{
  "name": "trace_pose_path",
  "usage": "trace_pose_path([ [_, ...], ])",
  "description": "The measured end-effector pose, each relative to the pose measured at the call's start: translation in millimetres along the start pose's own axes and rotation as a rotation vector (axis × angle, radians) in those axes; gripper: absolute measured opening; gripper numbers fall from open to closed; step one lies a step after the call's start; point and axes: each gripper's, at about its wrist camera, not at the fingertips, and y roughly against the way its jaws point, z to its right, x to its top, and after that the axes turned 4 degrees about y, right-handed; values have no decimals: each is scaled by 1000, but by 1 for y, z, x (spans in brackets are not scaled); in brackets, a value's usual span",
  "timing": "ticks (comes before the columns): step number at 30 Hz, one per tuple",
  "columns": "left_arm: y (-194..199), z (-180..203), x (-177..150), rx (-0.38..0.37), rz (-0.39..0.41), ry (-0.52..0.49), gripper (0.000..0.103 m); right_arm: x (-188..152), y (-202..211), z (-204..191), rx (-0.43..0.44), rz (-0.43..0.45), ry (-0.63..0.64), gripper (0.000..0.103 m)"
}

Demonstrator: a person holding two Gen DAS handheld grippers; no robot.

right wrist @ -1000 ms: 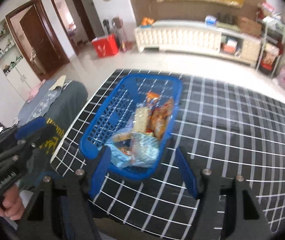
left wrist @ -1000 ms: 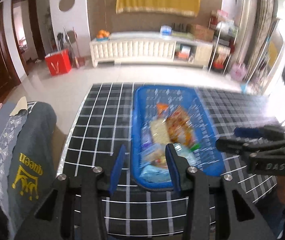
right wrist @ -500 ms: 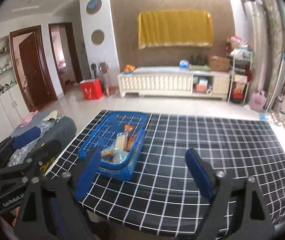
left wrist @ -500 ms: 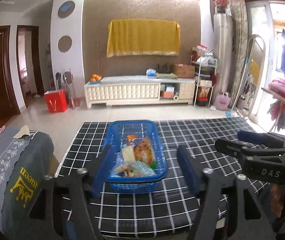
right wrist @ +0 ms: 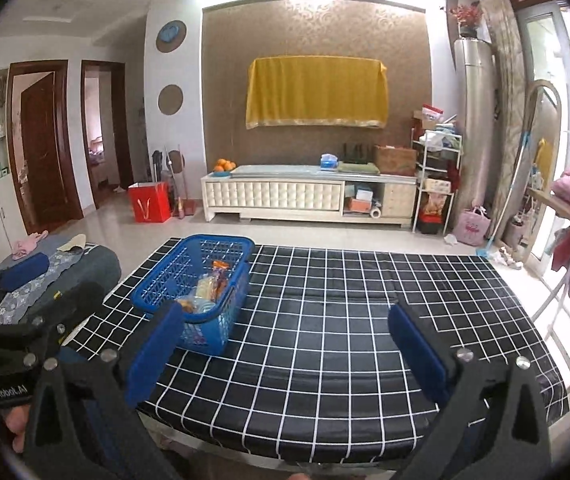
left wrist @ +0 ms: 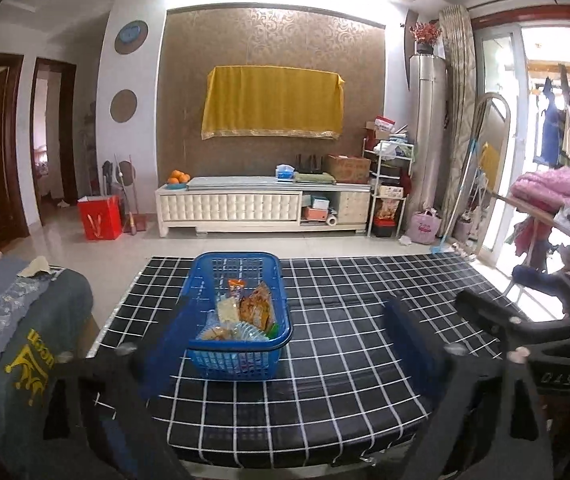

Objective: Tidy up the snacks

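A blue plastic basket (left wrist: 204,280) stands on the left part of a black table with a white grid (left wrist: 345,320). Several snack packets (left wrist: 245,312) lie inside it, orange and yellow ones among them. The basket also shows in the right wrist view (right wrist: 157,284), with the snacks (right wrist: 209,284) in it. My left gripper (left wrist: 285,340) is open and empty, held back from the table's near edge. My right gripper (right wrist: 285,344) is open and empty, at the near edge, right of the basket. Each gripper shows at the side of the other's view.
A grey chair with draped clothes (left wrist: 25,320) stands left of the table. A white TV cabinet (left wrist: 261,208) and a red bag (left wrist: 99,216) are across the floor. A drying rack with pink clothes (left wrist: 549,200) stands at the right. The table's right half (right wrist: 405,300) is bare.
Both grippers have pulled back and up from the basket and opened wide. The view has tilted from down onto the basket to level with the room.
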Motion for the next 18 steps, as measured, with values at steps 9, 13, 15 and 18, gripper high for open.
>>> trace_pose_path([
  [9,17,11,-8,-17,14,-16,103,-6,14,5,17,27,-32,103],
  [13,18,11,-9,-17,11,-21,103,-8,18,5,17,34,-31,103],
  [15,19,12,-10,-19,14,-23,103,-8,20,5,19,40,-31,103],
  [18,22,11,-11,-17,19,-18,103,-8,25,4,21,53,-30,103],
])
